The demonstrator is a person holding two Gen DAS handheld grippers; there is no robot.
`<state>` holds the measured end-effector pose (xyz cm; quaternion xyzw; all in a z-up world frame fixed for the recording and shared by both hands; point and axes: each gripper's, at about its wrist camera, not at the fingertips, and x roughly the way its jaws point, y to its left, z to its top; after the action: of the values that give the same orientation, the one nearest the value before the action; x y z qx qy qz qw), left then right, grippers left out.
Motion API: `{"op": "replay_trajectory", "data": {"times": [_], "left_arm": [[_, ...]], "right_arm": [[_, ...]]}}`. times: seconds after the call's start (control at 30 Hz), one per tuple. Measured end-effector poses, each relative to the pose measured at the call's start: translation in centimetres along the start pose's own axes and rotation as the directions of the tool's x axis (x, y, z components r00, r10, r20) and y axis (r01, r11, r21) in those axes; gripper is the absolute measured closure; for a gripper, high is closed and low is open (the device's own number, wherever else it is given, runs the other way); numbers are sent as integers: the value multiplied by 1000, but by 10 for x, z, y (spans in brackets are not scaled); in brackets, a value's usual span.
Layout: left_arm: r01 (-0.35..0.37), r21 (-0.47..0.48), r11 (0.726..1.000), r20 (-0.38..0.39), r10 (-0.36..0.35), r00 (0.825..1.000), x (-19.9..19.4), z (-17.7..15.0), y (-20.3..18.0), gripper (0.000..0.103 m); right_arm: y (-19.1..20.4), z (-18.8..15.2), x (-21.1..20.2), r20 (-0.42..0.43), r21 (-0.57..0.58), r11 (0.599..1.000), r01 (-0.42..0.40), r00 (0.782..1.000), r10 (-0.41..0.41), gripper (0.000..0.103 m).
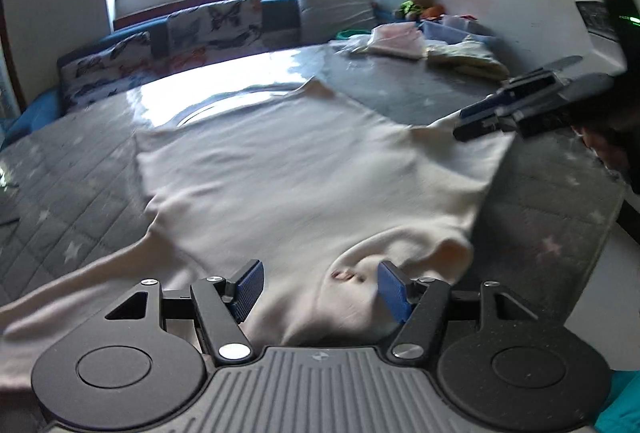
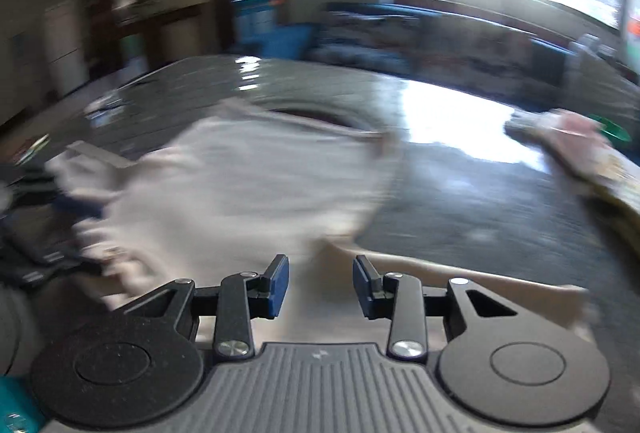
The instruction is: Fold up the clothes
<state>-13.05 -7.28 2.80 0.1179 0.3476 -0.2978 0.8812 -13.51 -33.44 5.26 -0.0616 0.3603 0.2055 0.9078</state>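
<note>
Flat, soft cream garment (image 1: pixel 304 169) on quilted grey mat (image 1: pixel 80 193)

bare quilted table (image 1: pixel 68 193) left of the garment (image 1: pixel 304 169); folded piles (image 1: pixel 432 49) probably crowd the far-right corner.

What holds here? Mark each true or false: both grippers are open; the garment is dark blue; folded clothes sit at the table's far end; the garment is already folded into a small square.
1. Both grippers are open. True: the left gripper and the right gripper each show a wide gap between the blue pads, with nothing clamped.
2. The garment is dark blue. False: the garment is cream white.
3. Folded clothes sit at the table's far end. True: a pile of folded clothes lies there on the table.
4. The garment is already folded into a small square. False: it lies spread out, a sleeve trailing sideways.
</note>
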Motion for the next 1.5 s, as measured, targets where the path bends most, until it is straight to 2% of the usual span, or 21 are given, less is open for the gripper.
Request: {"op": "replay_trajectory", "data": {"times": [0.13,0.3,0.47,0.6,0.73,0.87,0.97,1.1,1.2,1.23,1.33,1.5], "left_arm": [[17,7,1000,-22,-17,1000,2,-13,1,37],[32,23,999,-21,-32,999,-3,-22,-6,36],[44,50,998,-22,-43,999,-10,-28,-12,35],[67,31,997,-27,-66,997,-15,-23,-4,35],[48,-8,999,22,-48,999,-30,-9,15,34],[-18,-74,997,70,23,997,-30,6,40,34],[-58,-127,990,63,66,996,-19,12,58,34],[-62,-184,981,40,70,997,-11,6,76,34],[-65,-186,980,18,69,997,-14,-8,76,34],[-46,-186,981,17,50,999,-17,-13,74,34],[-55,-163,985,13,58,998,-21,-19,68,34],[-88,-213,973,-19,86,996,-18,-26,78,34]], "right_arm": [[40,-1,19,-36,-83,993,-89,996,86,68],[66,-12,32,-96,-154,981,-119,990,105,68],[71,-23,21,-133,-176,973,-150,983,127,68],[71,-19,18,-156,-188,967,-174,977,146,68],[60,-6,10,-115,-148,970,-195,977,179,67],[45,11,17,-64,-118,985,-124,991,117,65],[29,20,32,-44,-68,994,-80,996,77,65],[13,23,51,-53,-18,999,-42,998,41,61],[5,17,62,-87,1,1000,-20,996,20,60],[4,15,64,-93,1,1000,-16,996,16,60],[11,15,61,-81,-30,999,-13,997,10,60],[40,19,57,-55,-84,990,-109,993,105,59]]}}
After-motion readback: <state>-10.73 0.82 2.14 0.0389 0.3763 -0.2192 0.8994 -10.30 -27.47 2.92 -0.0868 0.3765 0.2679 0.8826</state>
